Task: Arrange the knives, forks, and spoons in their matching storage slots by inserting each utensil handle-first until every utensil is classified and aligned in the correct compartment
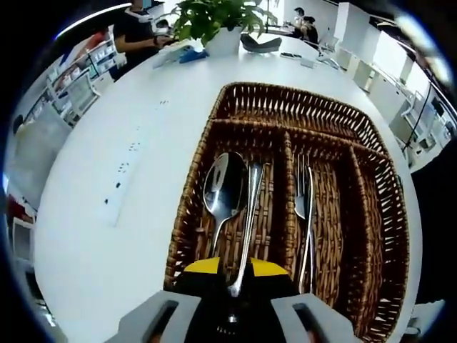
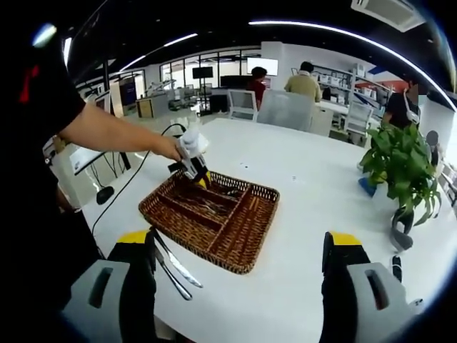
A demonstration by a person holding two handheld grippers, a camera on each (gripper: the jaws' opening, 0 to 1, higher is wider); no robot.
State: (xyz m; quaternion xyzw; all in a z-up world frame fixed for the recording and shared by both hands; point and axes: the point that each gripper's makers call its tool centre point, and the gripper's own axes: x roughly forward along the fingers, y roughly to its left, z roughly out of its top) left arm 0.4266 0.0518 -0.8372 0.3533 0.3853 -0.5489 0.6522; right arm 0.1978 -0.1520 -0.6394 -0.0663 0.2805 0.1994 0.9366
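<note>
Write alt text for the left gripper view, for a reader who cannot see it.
The left gripper, yellow-tipped, is shut on a silver utensil handle over a brown woven wicker cutlery tray on a round white table. A shiny metal spoon lies in the same compartment, and silver forks lie in the next one. A green potted plant stands at the far edge.

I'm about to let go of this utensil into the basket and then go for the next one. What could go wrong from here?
1. The left hand-held gripper holds a utensil right beside the spoon; releasing could knock or overlap it.
2. The knives lie near the table edge by the right hand-held gripper; a clumsy grab might push them off.
3. The basket looks light and might slide if nudged.
</note>
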